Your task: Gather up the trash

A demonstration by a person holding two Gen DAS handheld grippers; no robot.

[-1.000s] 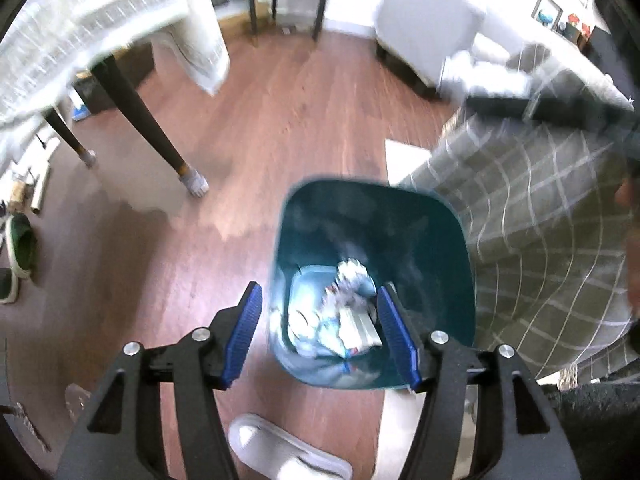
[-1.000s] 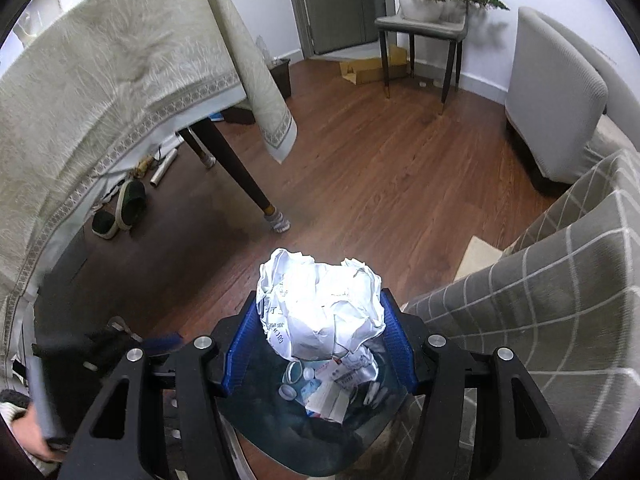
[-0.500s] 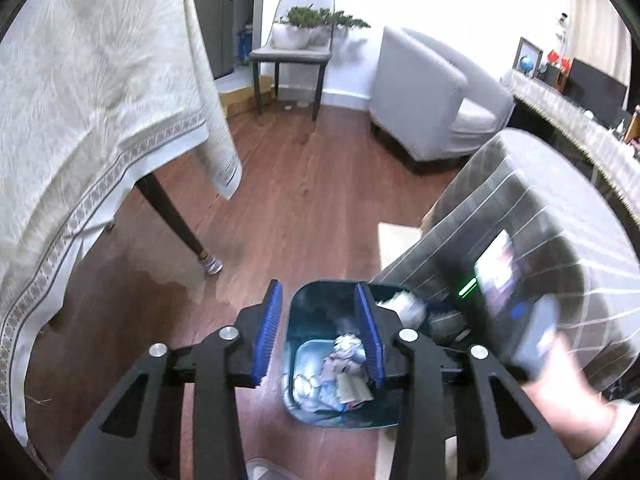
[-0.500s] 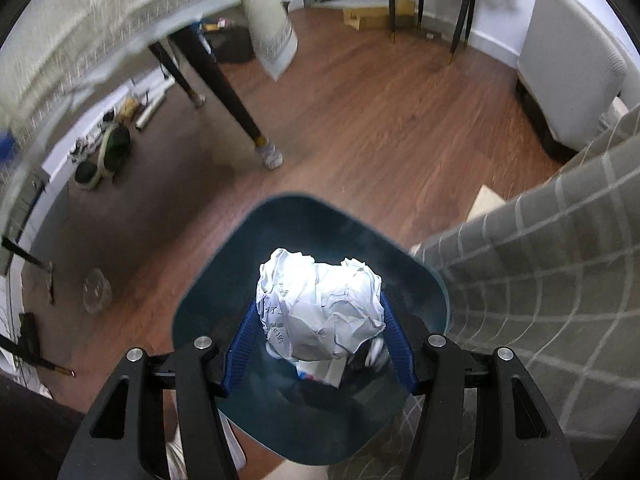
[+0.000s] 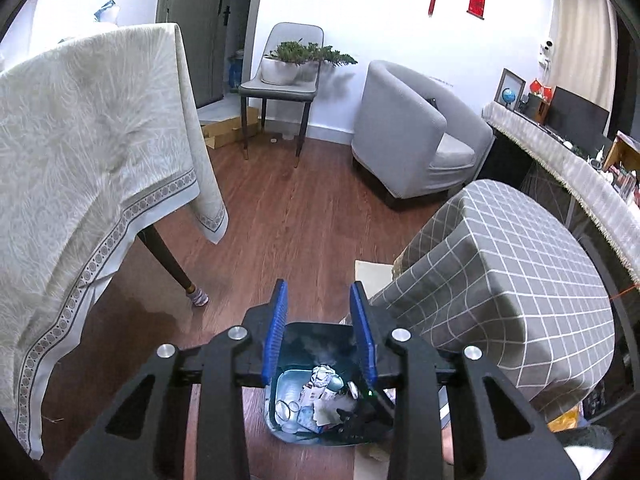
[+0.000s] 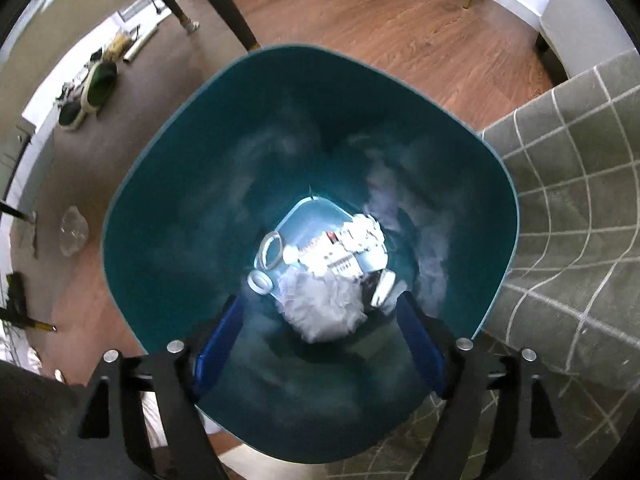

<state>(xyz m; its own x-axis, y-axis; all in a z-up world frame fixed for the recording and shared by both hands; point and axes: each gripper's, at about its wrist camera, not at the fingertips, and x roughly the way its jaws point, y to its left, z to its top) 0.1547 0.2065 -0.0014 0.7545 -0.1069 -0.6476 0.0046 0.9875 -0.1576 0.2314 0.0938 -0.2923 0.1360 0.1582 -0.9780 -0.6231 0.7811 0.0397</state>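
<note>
Your right tool (image 6: 320,336), spread over the bin (image 6: 168,184), has no grip on the paper wad (image 6: 324,312) lying inside; left tool (image 5: 320,336) half-spread, empty.

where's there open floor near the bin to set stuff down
Bare wood floor runs open between the draped table, the armchair and the checked seat. It is crowded inside the bin, where paper and lids pile up, and by the shoes under the table.
</note>
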